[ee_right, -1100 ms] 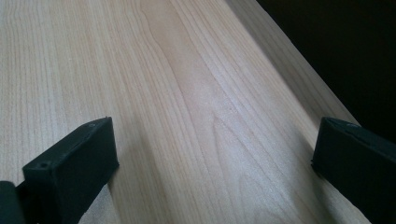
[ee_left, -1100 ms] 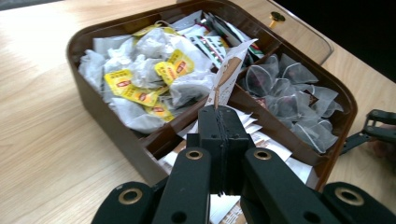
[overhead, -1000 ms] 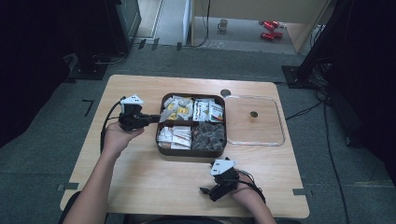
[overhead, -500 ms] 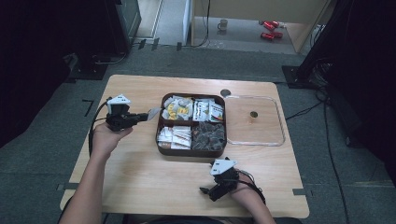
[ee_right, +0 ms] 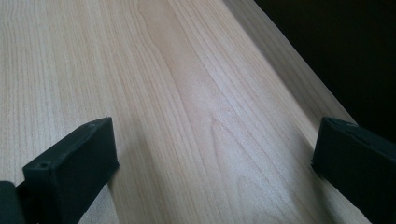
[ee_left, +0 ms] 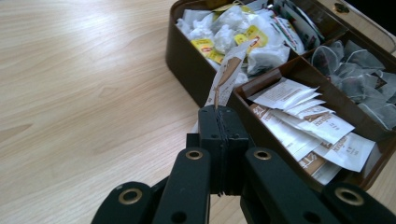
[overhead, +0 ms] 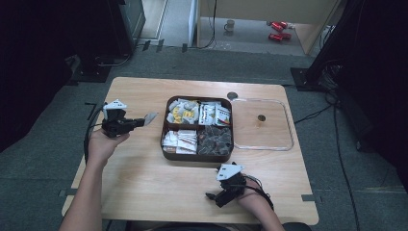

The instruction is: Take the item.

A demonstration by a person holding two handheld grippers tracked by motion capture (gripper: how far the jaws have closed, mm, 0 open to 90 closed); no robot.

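Near the bench's left edge, left gripper (overhead: 126,124) jaws pinch a sachet (ee_left: 227,74), probably tea, its long axis running onward toward the compartment box (overhead: 166,144). Right gripper (overhead: 226,192), jaws spread, idles by the near edge.

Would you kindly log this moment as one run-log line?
left gripper: shut on white-brown paper sachet | right gripper: open over wooden table | brown four-compartment box: open

sachet (ee_left: 227,77) | white-brown paper | upright | pinched beside box (ee_left: 187,70)
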